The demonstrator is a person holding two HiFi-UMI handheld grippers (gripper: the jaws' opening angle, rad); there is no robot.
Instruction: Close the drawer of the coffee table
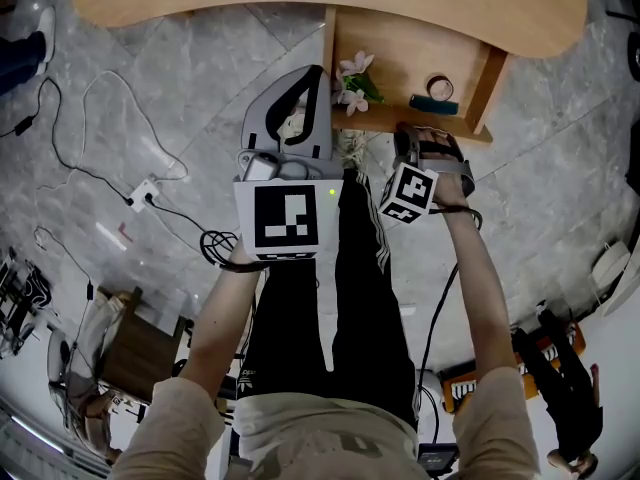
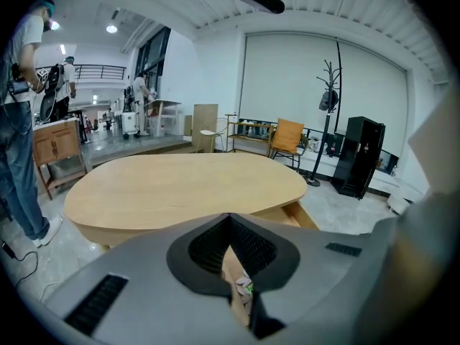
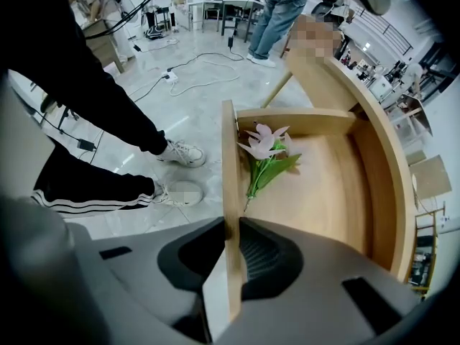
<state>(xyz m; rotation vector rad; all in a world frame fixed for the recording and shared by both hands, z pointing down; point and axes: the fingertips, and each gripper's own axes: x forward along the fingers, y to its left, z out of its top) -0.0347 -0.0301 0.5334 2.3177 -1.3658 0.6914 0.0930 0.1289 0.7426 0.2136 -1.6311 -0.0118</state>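
Observation:
The coffee table [image 1: 330, 3] has its drawer [image 1: 400, 53] pulled out toward me. Inside lie a white artificial flower [image 1: 352, 83] and a roll of tape [image 1: 440, 88]. My right gripper [image 1: 420, 140] points down at the drawer's near edge. In the right gripper view it [image 3: 231, 264] is shut on the drawer's thin front panel [image 3: 230, 171], with the flower [image 3: 266, 153] just beyond on the drawer floor. My left gripper [image 1: 318, 73] hovers at the drawer's left corner, its tips together and holding nothing. In the left gripper view it [image 2: 230, 221] faces the tabletop [image 2: 187, 185].
My legs [image 1: 330, 288] stand right before the drawer. Cables and a power strip [image 1: 145, 193] lie on the stone floor to the left, and a small wooden cabinet [image 1: 140, 353] stands behind. Beyond the table are a person [image 2: 18, 121], an orange chair [image 2: 287, 135] and a black speaker [image 2: 363, 153].

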